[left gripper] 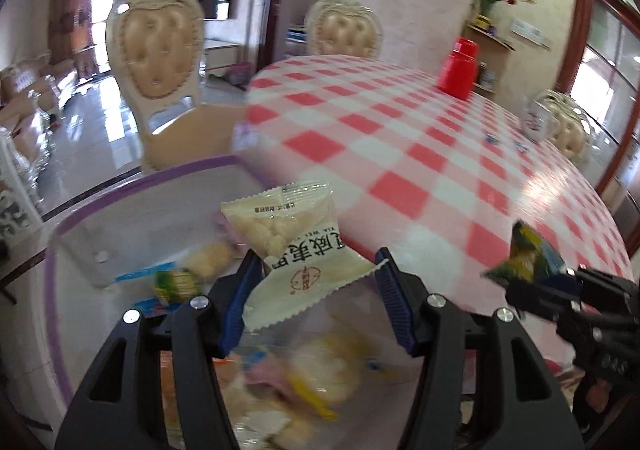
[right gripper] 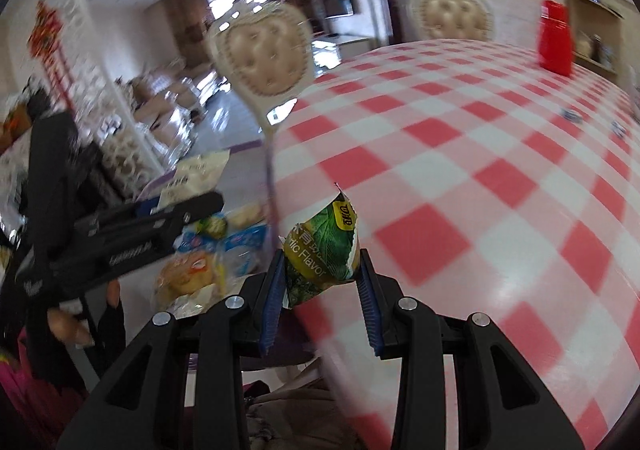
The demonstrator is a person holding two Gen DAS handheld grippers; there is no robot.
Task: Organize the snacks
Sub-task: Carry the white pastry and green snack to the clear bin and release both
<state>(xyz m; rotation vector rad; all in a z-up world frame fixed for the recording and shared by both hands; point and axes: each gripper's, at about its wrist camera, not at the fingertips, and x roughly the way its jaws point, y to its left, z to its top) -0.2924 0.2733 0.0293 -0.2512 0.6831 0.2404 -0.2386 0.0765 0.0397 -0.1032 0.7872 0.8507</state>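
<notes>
Fingers of the left gripper point(left gripper: 316, 282) pinch a cream snack packet point(left gripper: 296, 250) by its lower half, the blue ribbed pads point(left gripper: 236, 298) pressed against its two sides and the crimped bottom edge hanging out between them. The packet is printed with a picture of pale puffed pieces and dark characters, and it hangs above a clear bin with a purple rim point(left gripper: 132, 181) that stands just beside the surface point(left gripper: 440, 153), which is covered in a red and white check cloth. Inside the bin lie more wrapped snacks point(left gripper: 304, 382): a blue and white wrapper, a green one, and several pale yellow and pink pieces, all blurred.

Fingers of the right gripper point(right gripper: 320, 278) are closed on a green snack packet point(right gripper: 320, 250) with a leaf pattern, a yellow logo and the word "Flavor" on it. That packet is held upright over the near edge of the checked surface, just beside the bin. In the left wrist view the same green packet shows at the right edge, at the tip of the other gripper.

A red container point(left gripper: 458, 67) stands at the far side of the surface, well apart from both grippers, and a white mug point(left gripper: 536, 117) sits near the right edge. Two padded chairs point(left gripper: 156, 61) with carved frames stand beyond the bin and the surface.
</notes>
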